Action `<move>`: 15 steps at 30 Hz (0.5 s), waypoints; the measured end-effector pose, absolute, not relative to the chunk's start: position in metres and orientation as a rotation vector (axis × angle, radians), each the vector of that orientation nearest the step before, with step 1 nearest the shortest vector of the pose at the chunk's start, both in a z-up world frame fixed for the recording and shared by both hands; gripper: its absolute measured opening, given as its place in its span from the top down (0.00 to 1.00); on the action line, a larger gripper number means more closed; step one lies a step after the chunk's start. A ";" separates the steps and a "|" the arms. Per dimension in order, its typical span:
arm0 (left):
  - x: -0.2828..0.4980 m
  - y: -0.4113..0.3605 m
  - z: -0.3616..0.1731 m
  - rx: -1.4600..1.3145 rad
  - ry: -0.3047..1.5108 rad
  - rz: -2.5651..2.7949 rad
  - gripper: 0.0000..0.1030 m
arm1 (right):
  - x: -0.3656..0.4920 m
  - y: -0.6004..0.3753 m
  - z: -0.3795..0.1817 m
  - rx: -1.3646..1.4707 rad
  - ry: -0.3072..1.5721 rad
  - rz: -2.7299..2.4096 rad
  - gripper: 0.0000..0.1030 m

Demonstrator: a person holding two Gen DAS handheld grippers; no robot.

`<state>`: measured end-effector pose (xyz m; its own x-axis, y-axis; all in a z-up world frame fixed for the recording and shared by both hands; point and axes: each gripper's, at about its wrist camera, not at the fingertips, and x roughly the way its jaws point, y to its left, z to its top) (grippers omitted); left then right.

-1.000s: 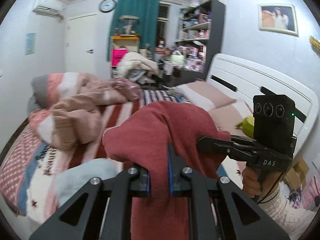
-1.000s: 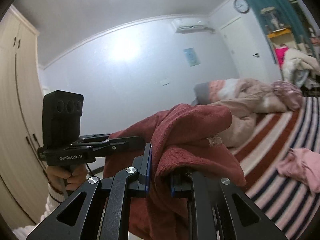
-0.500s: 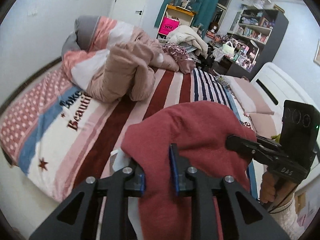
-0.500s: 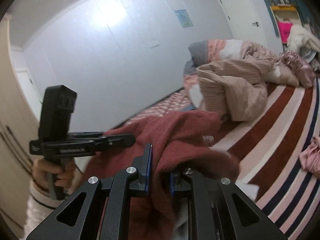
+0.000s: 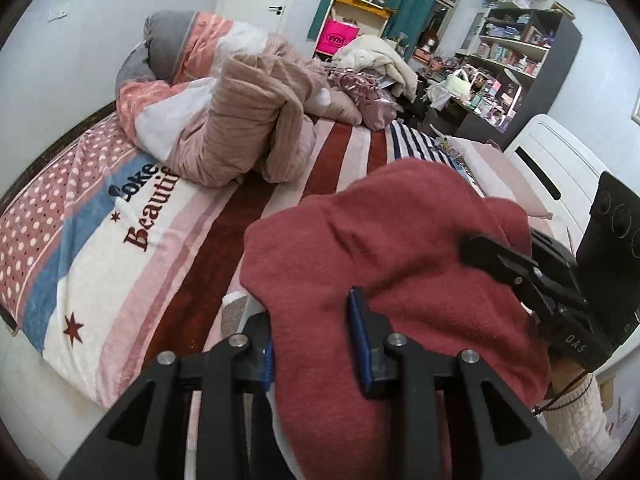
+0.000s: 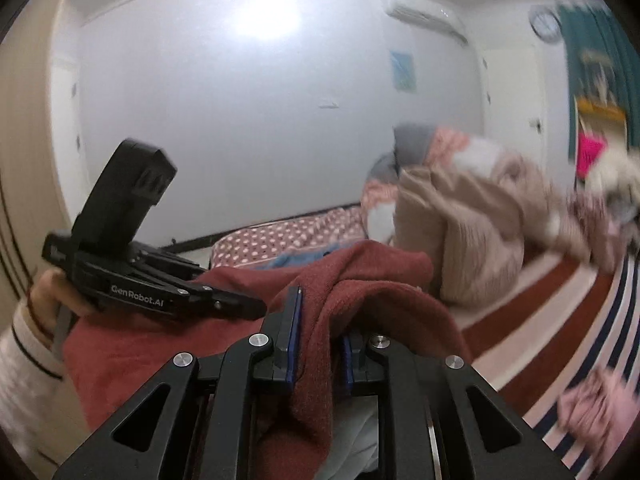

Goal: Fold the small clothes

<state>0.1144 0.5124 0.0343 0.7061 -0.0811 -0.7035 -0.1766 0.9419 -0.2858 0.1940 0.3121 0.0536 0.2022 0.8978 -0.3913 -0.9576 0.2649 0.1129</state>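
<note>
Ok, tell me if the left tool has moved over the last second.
Yes. The left tool, gripping the red garment, has tilted downward: the wall clock and ceiling have left its view, and the striped bedspread now fills it.

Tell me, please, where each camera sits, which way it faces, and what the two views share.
Left wrist: sits on the left gripper, faces across the bed toward the shelves; shows its own fingers and, at right, the right gripper.
Right wrist: sits on the right gripper, faces the white wall; shows the left gripper at left and the hand holding it.
Shared: the red garment, clamped by both, and the bed.
</note>
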 end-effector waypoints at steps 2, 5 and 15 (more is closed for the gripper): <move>0.115 0.512 0.031 -0.344 0.801 0.064 0.75 | 0.197 0.316 0.045 -0.179 0.485 1.274 0.89; 0.116 0.514 0.029 -0.370 0.809 0.068 0.73 | 0.216 0.314 0.026 -0.123 0.634 1.238 0.82; 0.098 0.506 0.052 -0.336 0.760 0.105 0.46 | 0.237 0.275 0.019 0.007 0.756 1.202 0.49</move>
